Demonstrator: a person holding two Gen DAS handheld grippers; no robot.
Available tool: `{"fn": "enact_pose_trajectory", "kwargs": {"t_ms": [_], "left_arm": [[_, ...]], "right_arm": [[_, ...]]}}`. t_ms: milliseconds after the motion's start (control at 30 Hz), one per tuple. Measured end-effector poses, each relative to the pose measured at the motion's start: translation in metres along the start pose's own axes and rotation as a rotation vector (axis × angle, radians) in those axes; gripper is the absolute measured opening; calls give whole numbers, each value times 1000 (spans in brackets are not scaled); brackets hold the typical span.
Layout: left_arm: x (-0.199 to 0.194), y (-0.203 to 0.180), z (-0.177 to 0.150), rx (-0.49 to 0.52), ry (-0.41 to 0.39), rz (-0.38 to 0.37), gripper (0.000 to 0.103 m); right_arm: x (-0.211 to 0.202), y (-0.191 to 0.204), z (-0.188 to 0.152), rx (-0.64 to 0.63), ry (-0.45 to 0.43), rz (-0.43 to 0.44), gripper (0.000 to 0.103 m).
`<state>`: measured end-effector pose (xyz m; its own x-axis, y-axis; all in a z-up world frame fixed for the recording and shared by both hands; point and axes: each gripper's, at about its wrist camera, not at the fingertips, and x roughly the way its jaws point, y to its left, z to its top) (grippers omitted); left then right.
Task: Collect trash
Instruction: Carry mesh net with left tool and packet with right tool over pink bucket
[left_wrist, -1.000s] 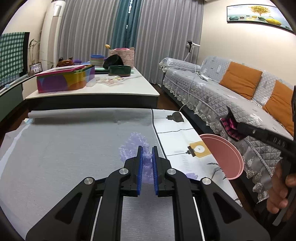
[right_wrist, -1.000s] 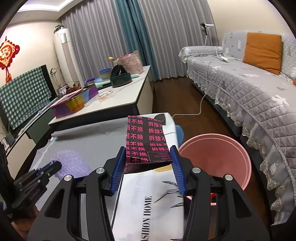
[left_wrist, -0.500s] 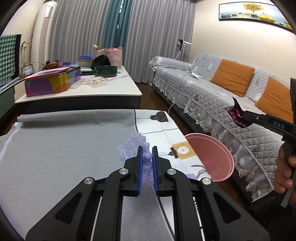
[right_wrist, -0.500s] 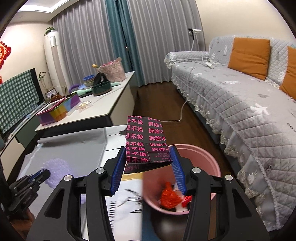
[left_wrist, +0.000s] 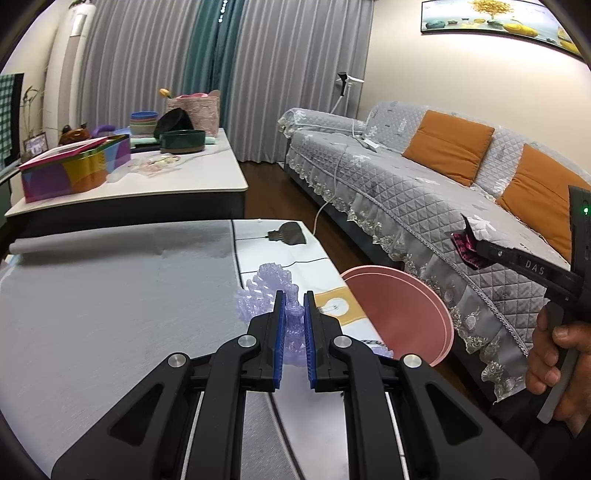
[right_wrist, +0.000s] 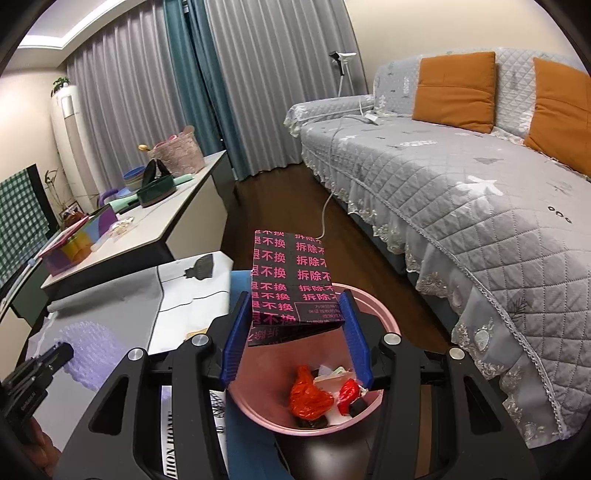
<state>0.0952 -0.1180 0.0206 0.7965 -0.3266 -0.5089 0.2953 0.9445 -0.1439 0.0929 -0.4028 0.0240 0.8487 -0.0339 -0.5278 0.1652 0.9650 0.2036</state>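
Two claws, two loads, one bin – watch the release on both

Risk, nearest first: your right claw (right_wrist: 295, 332) is pinching the black box (right_wrist: 291, 284) across its lower end only, most of the box standing proud above the blue pads. It hangs over the near-left part of the pink bin (right_wrist: 373, 317), rim side rather than centre. Let go here and the tall box could tip, catch the rim and drop to the floor or onto the counter (right_wrist: 122, 299) edge. My read: carry it further over the middle before you spread the pads

Your left claw (left_wrist: 293, 325) is pressed nearly together on a fold of the lilac bubble wrap (left_wrist: 266, 291), above the counter (left_wrist: 110, 302), with the bin (left_wrist: 399, 310) off to its right past the counter edge. Wrap is light and springy; with so thin a pinch it may slip out on the way, or cling to a pad on release. Both claws heading for one bin could also collide

Look of the things: box is matt black card with rows of pink Chinese characters, edges crisp, a pale label low on the face. Wrap is translucent lilac, crumpled, bubbles showing

Bin already holds crumpled red-orange plastic (right_wrist: 308, 395) and white scraps

Beyond: grey quilted sofa (right_wrist: 480, 192), close beside the bin
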Motion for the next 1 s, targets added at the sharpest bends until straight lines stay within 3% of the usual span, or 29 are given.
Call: {"fn": "enact_pose_trajectory", "kwargs": {"t_ms": [1000], "left_arm": [[60, -31, 9, 46, 23, -94, 10]], "right_arm": [[43, -13, -1, -28, 41, -72, 49]]}}
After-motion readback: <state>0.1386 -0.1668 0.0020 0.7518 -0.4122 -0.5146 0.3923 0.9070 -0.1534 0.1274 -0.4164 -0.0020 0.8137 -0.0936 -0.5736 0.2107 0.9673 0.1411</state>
